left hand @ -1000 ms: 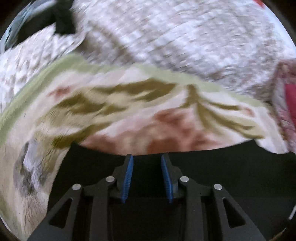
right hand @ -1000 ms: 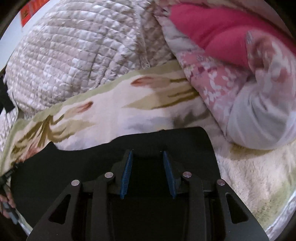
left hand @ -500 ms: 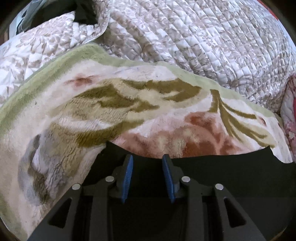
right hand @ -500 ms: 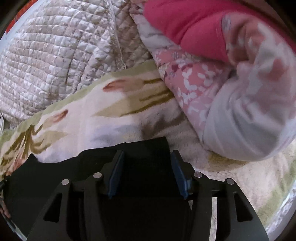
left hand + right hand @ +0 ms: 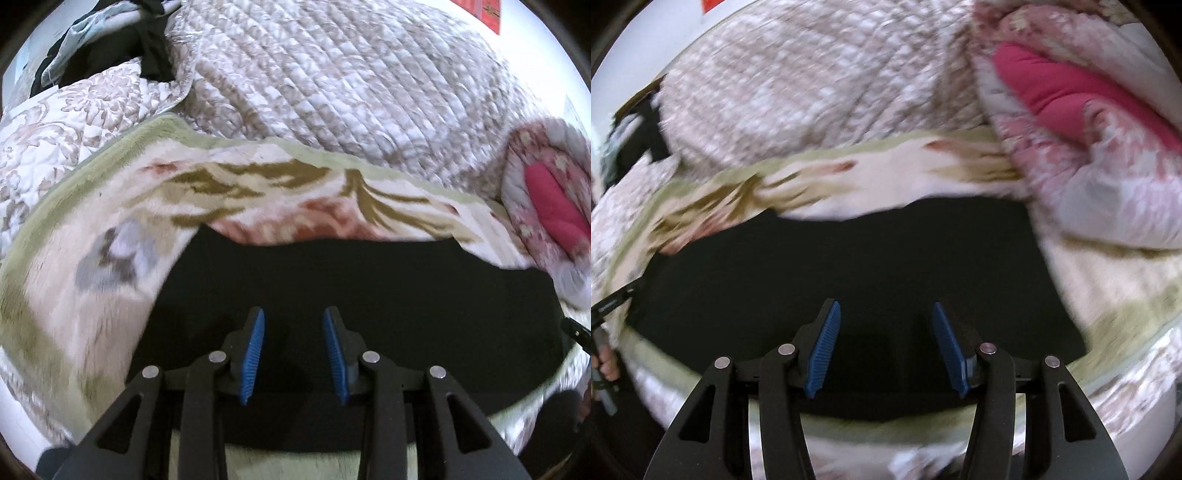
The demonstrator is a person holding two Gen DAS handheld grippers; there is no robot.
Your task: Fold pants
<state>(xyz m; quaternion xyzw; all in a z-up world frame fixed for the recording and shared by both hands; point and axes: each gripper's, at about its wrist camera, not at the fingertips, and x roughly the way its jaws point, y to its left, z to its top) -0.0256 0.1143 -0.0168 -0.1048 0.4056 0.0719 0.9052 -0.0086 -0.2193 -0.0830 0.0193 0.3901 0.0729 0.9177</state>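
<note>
Both grippers drawn back — right gripper [image 5: 882, 347] released, left gripper [image 5: 293, 354] parted, empty; pants [image 5: 369, 288] lie folded — fold looks done.

Black pants [image 5: 369, 295] lie flat, folded, on the floral blanket [image 5: 92, 295].

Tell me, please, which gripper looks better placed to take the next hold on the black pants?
Probably the right gripper: it stands wider open over the black pants, with their right edge near. The left gripper is narrower, over the middle. Neither holds cloth.
</note>
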